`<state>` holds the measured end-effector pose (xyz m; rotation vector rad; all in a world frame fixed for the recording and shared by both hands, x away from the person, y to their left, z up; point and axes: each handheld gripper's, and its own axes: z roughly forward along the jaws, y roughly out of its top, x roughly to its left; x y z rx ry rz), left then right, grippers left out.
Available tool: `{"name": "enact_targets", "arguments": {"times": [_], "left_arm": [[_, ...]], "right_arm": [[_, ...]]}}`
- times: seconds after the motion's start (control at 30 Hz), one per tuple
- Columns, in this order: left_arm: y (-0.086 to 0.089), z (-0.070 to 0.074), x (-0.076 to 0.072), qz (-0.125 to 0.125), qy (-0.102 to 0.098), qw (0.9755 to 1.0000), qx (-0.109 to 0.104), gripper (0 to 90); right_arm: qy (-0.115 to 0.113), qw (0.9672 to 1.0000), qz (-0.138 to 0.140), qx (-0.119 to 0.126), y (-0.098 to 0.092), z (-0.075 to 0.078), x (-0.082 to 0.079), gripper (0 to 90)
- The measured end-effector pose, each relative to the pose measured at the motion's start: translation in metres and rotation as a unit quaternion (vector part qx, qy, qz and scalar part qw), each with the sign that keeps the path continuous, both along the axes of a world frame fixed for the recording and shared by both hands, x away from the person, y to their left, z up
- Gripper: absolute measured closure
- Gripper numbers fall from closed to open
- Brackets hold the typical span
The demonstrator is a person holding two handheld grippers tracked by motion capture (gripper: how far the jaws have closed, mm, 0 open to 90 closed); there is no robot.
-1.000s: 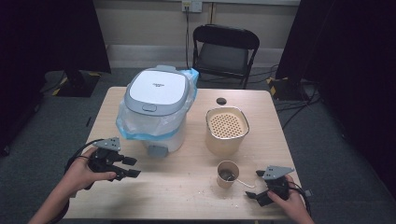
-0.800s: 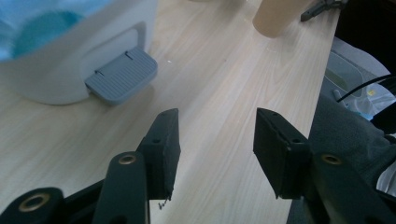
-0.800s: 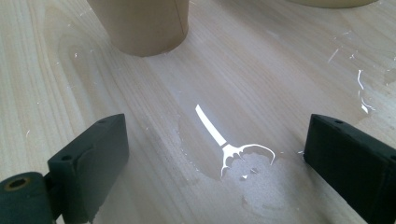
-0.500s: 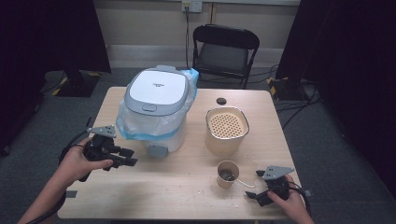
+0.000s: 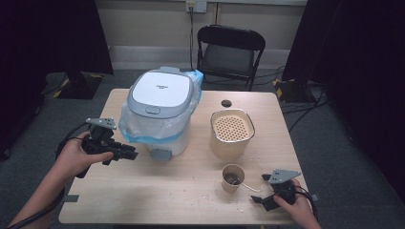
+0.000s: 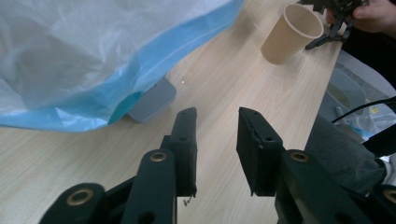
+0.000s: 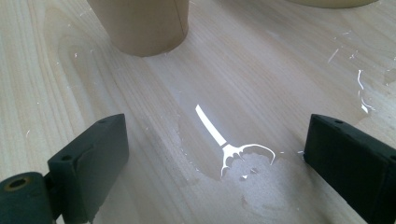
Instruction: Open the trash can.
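A pedal bin (image 5: 160,112) with a white lid and a blue-and-white bag liner (image 6: 93,56) stands at the table's left middle. My left gripper (image 5: 125,153) hovers just left of it, pointing at its base. Its jaws (image 6: 215,121) have just been closing; a narrow gap is left and nothing is between them. A paper cup (image 5: 232,177) stands near the front right. My right gripper (image 5: 260,198) rests on the table beside it, open wide (image 7: 217,135). A clear plastic spoon (image 7: 229,144) lies flat between its jaws, untouched.
A beige container (image 5: 231,133) with a perforated lid stands right of the bin. The bin's grey pedal (image 6: 152,100) sticks out at its foot. A small black disc (image 5: 226,103) lies at the back. A black chair (image 5: 229,52) is behind the table. Crumbs speckle the wood.
My left gripper has lifted off the table and shifted a little toward the bin, and its jaws stand closer together. The right gripper has not moved.
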<state>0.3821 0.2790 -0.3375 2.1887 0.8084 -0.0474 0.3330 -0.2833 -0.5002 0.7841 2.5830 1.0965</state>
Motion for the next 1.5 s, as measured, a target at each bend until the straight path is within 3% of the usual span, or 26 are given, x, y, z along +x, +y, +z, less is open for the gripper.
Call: {"name": "enact_targets", "arguments": {"times": [0.4, 0.7, 0.93, 1.5], "left_arm": [[0.002, 0.026, 0.005, 0.018, 0.0, 0.9997, 0.014, 78.4], [0.001, 0.049, 0.008, 0.026, -0.019, 0.9992, 0.024, 83.6], [0.002, 0.063, 0.011, 0.03, -0.031, 0.9989, 0.018, 86.9], [-0.004, 0.086, 0.027, 0.042, -0.037, 0.9984, 0.008, 89.9]], "right_arm": [[0.0, 1.0, 0.0, 0.0, 0.0, 0.0, 0.0, 6.0], [0.0, 1.0, 0.0, 0.0, 0.0, 0.0, 0.0, 6.0], [0.0, 1.0, 0.0, 0.0, 0.0, 0.0, 0.0, 6.0], [0.0, 1.0, 0.0, 0.0, 0.0, 0.0, 0.0, 6.0]]}}
